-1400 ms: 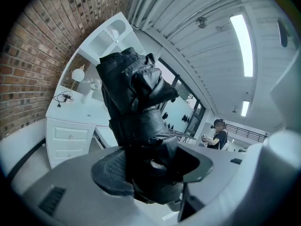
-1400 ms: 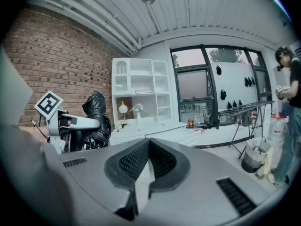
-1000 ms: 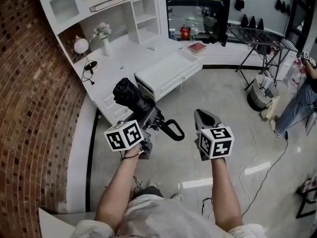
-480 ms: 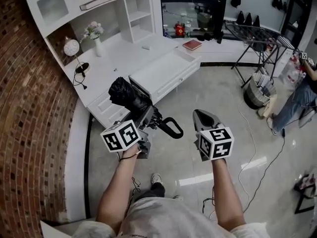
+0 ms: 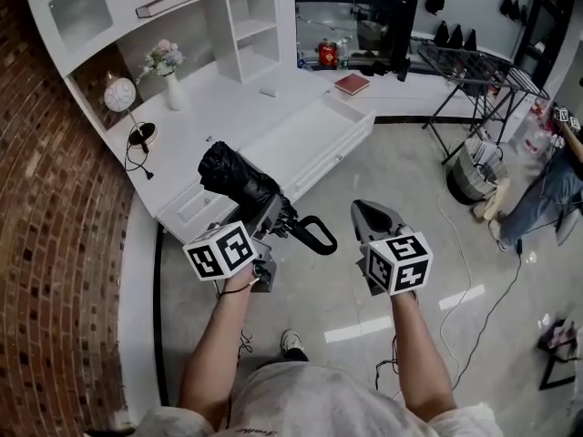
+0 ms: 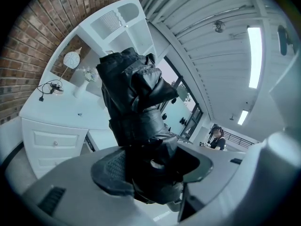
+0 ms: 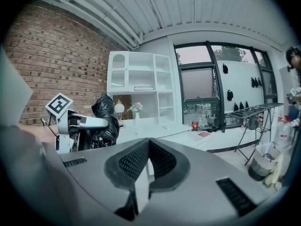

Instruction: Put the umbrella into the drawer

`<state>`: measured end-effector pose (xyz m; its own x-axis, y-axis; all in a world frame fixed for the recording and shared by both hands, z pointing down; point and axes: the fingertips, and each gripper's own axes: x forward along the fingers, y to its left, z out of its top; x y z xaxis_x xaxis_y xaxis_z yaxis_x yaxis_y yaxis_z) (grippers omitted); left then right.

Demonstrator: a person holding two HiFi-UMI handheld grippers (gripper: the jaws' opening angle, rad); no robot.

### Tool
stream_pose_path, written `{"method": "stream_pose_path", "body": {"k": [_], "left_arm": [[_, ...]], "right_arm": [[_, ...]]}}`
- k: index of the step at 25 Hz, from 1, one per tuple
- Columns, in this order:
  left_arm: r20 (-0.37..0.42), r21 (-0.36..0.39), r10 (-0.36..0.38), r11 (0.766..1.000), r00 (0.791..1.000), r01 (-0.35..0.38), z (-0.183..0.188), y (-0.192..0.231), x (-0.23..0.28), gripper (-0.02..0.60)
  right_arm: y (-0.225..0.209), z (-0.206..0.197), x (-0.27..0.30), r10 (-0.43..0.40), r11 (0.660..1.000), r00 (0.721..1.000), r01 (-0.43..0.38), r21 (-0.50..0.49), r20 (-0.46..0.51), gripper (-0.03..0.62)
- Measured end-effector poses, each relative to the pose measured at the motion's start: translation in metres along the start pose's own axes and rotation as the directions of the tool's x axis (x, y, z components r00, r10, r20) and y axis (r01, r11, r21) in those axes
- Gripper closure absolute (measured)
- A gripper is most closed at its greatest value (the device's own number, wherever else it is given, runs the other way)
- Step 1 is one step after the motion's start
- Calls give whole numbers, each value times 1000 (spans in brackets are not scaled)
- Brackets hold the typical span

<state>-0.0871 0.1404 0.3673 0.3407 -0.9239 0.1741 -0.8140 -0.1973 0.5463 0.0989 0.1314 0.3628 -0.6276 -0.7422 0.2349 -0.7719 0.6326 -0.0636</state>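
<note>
A folded black umbrella (image 5: 239,182) with a looped handle (image 5: 314,235) sits crosswise in my left gripper (image 5: 271,217), which is shut on its shaft. In the left gripper view the umbrella (image 6: 134,107) fills the space between the pads and rises upward. The white drawer (image 5: 310,135) stands pulled open from the low cabinet, ahead of and beyond the umbrella. My right gripper (image 5: 369,215) hovers to the right over the floor, jaws drawn together with nothing between them. From the right gripper view I see the umbrella (image 7: 106,119) to the left, and the right gripper's own jaws (image 7: 148,157) shut.
A white shelf unit (image 5: 182,25) with a clock (image 5: 119,95), a flower vase (image 5: 169,71) and a red book (image 5: 352,84) lines the brick wall (image 5: 55,244). A drying rack (image 5: 474,71), a basket (image 5: 469,176), floor cables and a person (image 5: 556,171) stand at the right.
Both grippers and the head have moved closer to the white cabinet and its open drawer. The left gripper's hold on the umbrella is unchanged; the right stays shut.
</note>
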Motion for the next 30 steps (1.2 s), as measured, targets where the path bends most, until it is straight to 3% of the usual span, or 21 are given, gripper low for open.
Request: {"method": "stream_pose_path", "body": {"k": [12,30], "left_arm": [[-38,-10,-44,999,998,43,32,46,28,327],[-39,-34,-49,998,998,48,56,83,50,325]], "right_arm": [[22,16,65,-4,1000,1000,4,-10,-2,591],[17,24,103,-54,998,999,54,-42,-5,591]]}}
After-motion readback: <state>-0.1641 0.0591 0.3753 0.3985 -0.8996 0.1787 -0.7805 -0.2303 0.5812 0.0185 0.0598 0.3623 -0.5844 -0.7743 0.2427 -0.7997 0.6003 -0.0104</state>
